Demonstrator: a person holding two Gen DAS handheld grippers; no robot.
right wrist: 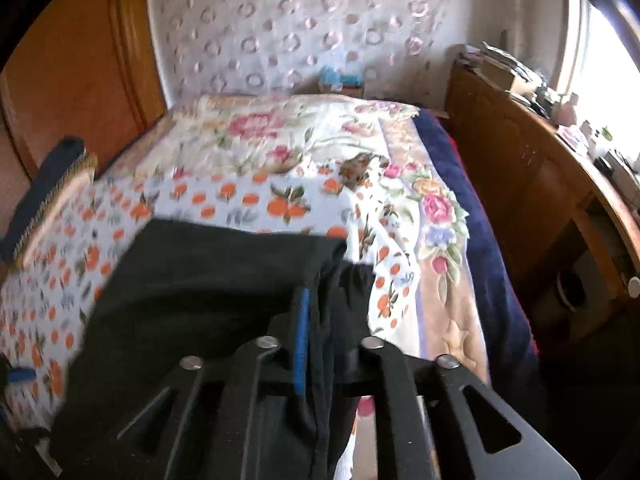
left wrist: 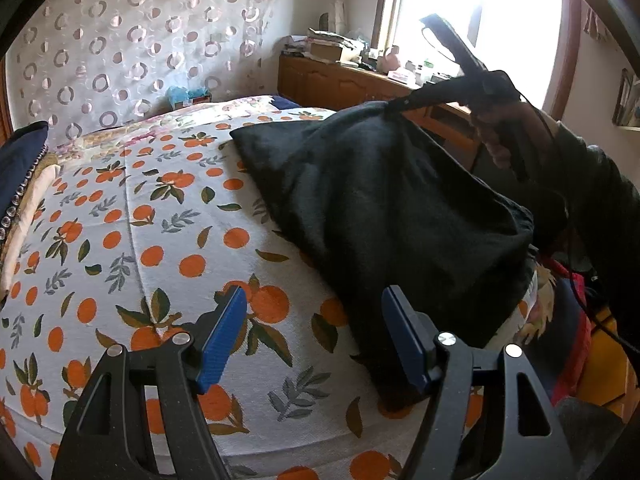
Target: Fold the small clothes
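A black garment [left wrist: 380, 200] lies on the right side of the orange-print bedsheet [left wrist: 160, 220], with its far corner pulled up like a tent. My right gripper [left wrist: 394, 106], held by a person's hand [left wrist: 500, 136], is shut on that raised corner. In the right wrist view the black garment [right wrist: 200, 280] hangs from the right gripper [right wrist: 324, 300], with folds of cloth pinched beside its blue pad [right wrist: 301, 336]. My left gripper [left wrist: 314, 300] hovers open above the garment's near edge. Its blue pads [left wrist: 224, 336] stand wide apart, with nothing between them.
A wooden cabinet [left wrist: 340, 80] piled with clutter stands under the bright window. A dark blue cushion [left wrist: 24, 152] lies at the bed's left edge. A floral blanket [right wrist: 400, 200] covers the far end of the bed, and a wooden door [right wrist: 80, 60] stands to the left.
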